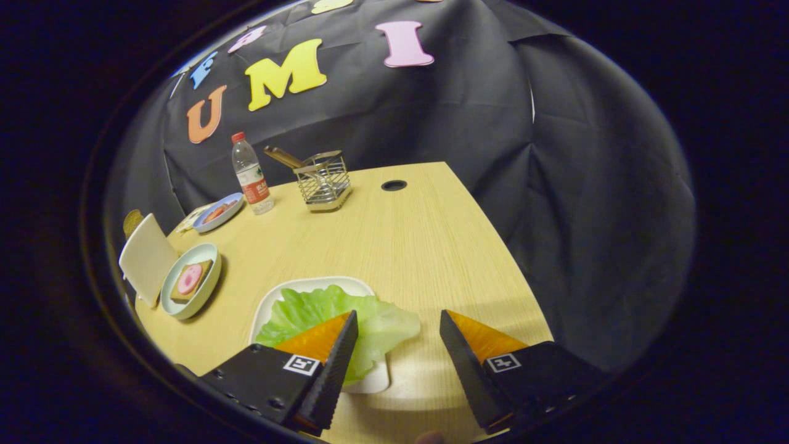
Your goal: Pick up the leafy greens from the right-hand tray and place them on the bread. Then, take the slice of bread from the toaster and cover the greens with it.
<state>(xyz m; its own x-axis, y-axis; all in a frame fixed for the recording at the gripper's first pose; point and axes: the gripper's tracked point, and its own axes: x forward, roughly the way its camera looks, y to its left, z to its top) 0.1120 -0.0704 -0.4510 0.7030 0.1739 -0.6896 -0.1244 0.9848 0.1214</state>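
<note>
gripper (398, 320): fingers apart, holding nothing | leafy greens (333, 314): lying on a white tray (308, 285), partly under the left finger, one edge hanging over the tray between the fingers | bread (192, 279): in a pale bowl (185, 305) farther left on the desk (394, 246), pink slice on top | beyond: bottle (251, 174), wire basket (323, 180)

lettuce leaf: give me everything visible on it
The lettuce leaf is pale green, crinkled, glossy like plastic, and lies flat on a white tray on the wooden table, one edge spilling over the tray's rim. The tool is open; one finger sits over the leaf's near side, contact unclear, the other finger over bare table.
</note>
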